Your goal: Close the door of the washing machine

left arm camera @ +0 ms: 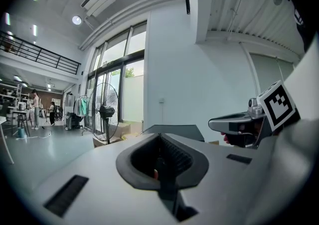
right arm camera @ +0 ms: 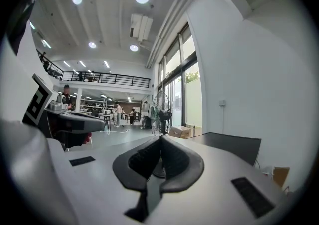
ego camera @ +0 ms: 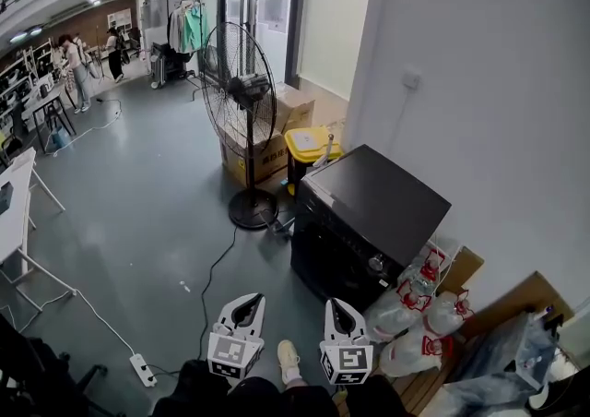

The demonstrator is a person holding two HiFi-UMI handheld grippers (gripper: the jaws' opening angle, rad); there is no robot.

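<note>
1. Washing machine (ego camera: 371, 196): black box on the floor (ego camera: 157, 212), back to the white wall (ego camera: 479, 83). Fan (ego camera: 241, 92) and yellow bin (ego camera: 307, 141) stand behind it, white bags (ego camera: 419, 318) just beside its near corner.
2. Door (ego camera: 336, 263): on the dark front face. In head view nothing swings out from the body, so it looks flush. The face is too dark to say latched vs slightly ajar. Fits door already shut, or pushed-to but not clicked.
3. Left hand-held gripper (left arm camera: 159, 138): jaws together, pads meeting at the tip, nothing held.
4. Right hand-held gripper (right arm camera: 160, 142): jaws fully together too, empty.
5. Both are held low and close to the person, side by side, pointing roughly level toward the machine and well apart from it. No contact.
6. Handling, est. only:
   - Door is a rigid hinged panel. Probably light to swing, w/ stiffer resistance at the seal/latch, so the last bit needs a firm push.
   - Surface looks smooth/glossy, so the tips could skid. Flat contact beats a point contact.
   - No need to grip. Closed jaws work as a pusher.
7. Where to press, if it turns out ajar: outer rim on the side away from the hinge, near the catch, not the centre window. Hinge side can't be read from here.
</note>
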